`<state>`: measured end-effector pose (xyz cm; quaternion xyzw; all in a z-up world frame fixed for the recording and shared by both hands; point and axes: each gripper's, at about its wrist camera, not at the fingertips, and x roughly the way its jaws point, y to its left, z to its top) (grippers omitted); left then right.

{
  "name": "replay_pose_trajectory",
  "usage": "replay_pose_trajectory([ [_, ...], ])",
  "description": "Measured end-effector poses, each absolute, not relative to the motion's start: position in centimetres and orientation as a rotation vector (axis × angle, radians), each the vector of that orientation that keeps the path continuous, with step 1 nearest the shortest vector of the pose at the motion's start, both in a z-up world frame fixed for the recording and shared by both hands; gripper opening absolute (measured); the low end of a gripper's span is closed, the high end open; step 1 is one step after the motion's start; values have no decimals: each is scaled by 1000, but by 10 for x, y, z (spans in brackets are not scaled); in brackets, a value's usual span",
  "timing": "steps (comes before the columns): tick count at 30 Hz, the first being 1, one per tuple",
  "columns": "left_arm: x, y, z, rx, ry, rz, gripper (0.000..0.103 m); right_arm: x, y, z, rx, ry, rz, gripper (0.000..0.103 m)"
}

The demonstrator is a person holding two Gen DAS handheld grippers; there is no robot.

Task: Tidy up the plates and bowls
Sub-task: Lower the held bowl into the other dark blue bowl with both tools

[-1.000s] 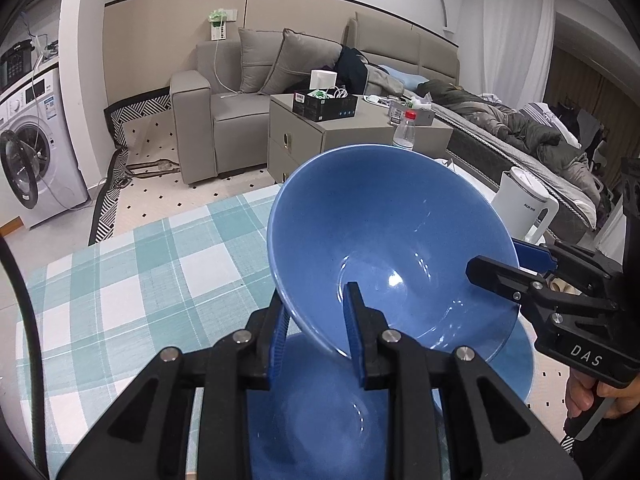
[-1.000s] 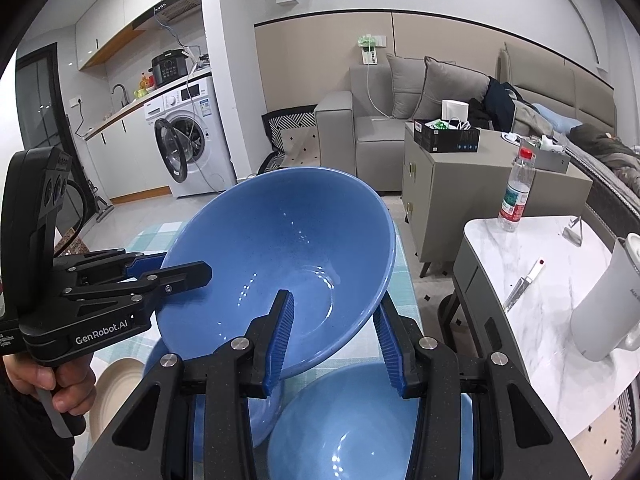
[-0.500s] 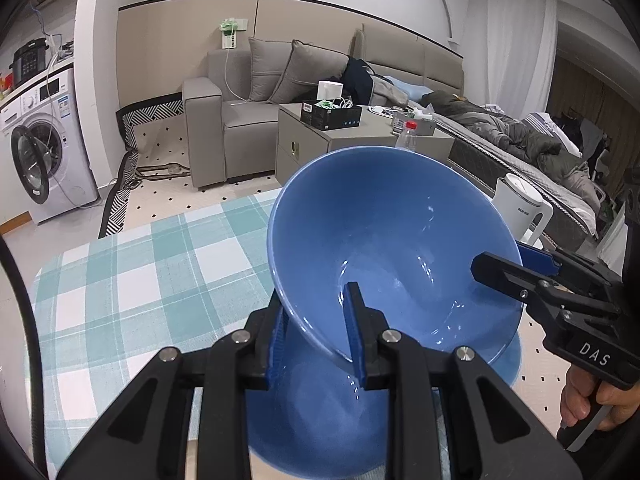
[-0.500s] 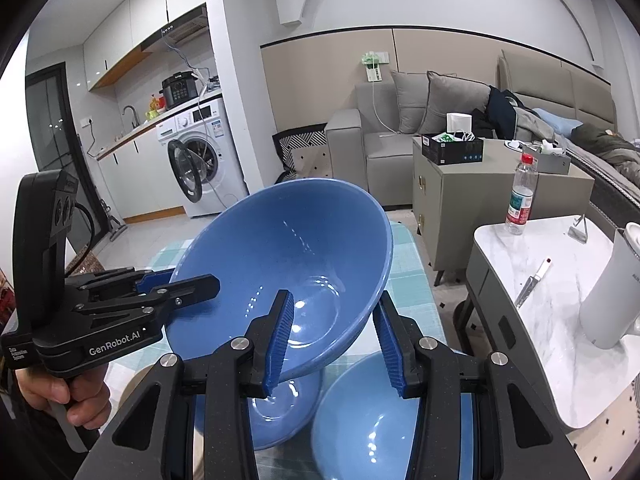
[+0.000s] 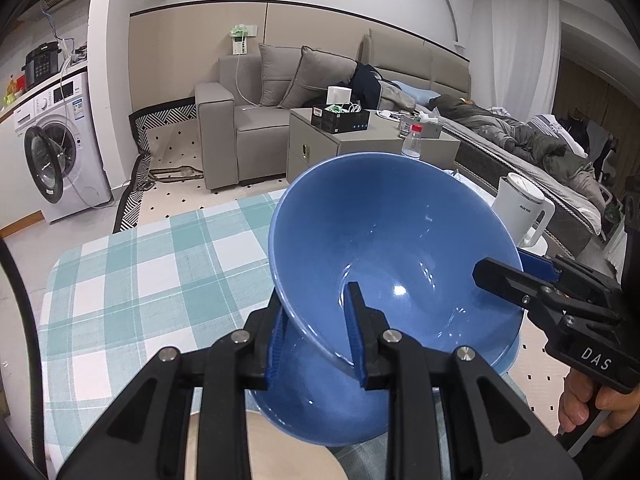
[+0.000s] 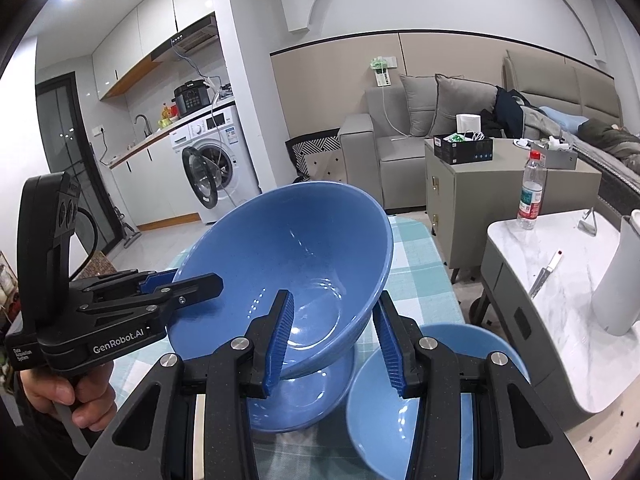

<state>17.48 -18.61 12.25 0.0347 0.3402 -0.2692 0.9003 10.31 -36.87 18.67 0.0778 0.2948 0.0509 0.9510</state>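
Note:
A large blue bowl (image 5: 392,248) is held up above the checked tablecloth (image 5: 140,280), tilted. My left gripper (image 5: 316,340) is shut on its near rim. My right gripper (image 6: 332,340) has its jaws astride the opposite rim (image 6: 304,256), wider apart, one finger inside and one outside. A second blue bowl (image 5: 316,396) sits right under the held one, also in the right wrist view (image 6: 304,400). A third blue bowl (image 6: 400,400) sits on the table to its right. A beige plate (image 5: 256,448) lies at the near edge.
A marble side table (image 6: 560,280) stands to the right with a white kettle (image 6: 624,280), a water bottle (image 6: 530,196) and a knife (image 6: 544,272). A grey cabinet (image 5: 360,148), sofa and washing machine (image 5: 60,148) stand beyond the table.
Both grippers have lifted the large blue bowl higher above the bowl beneath it and drawn back a little. The beige plate has come into the left wrist view.

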Motion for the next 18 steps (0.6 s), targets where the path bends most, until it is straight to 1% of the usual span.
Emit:
replay_pose_trajectory([
  [18, 163, -168, 100, 55, 729, -507, 26, 84, -349, 156, 202, 602, 142, 43],
])
